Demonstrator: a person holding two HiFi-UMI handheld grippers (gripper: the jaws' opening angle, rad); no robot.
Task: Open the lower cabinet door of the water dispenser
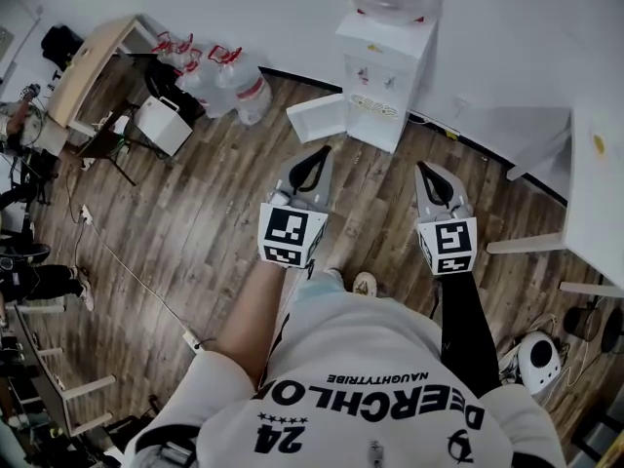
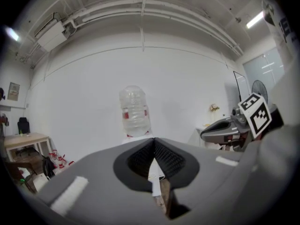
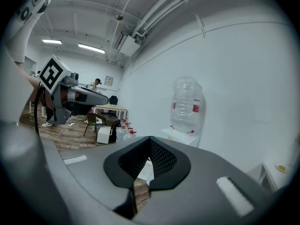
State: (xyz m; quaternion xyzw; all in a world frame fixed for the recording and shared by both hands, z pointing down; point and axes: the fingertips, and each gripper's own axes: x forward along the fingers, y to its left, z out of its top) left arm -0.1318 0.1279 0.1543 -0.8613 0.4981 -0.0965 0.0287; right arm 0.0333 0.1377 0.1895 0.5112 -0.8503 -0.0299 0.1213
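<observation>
- Head view: water dispenser [image 1: 385,76] at the wall, well ahead of left gripper [image 1: 320,152] and right gripper [image 1: 426,169]. Its lower door [image 1: 317,117] looks swung out.
- Left gripper view: jaws closed, empty.
- Right gripper view: jaws closed, empty. Door is probably light and stiff; take its free edge.

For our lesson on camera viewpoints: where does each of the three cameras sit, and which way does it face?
Head view: on the person's head, looking steeply down at the white box-shaped water dispenser; white shirt, left gripper and right gripper show.
Left gripper view: rides that gripper, facing along its shut jaws toward the clear plastic bottle; right gripper at right.
Right gripper view: likewise, shut jaws; left gripper at left.
Shared: the bottle.
</observation>
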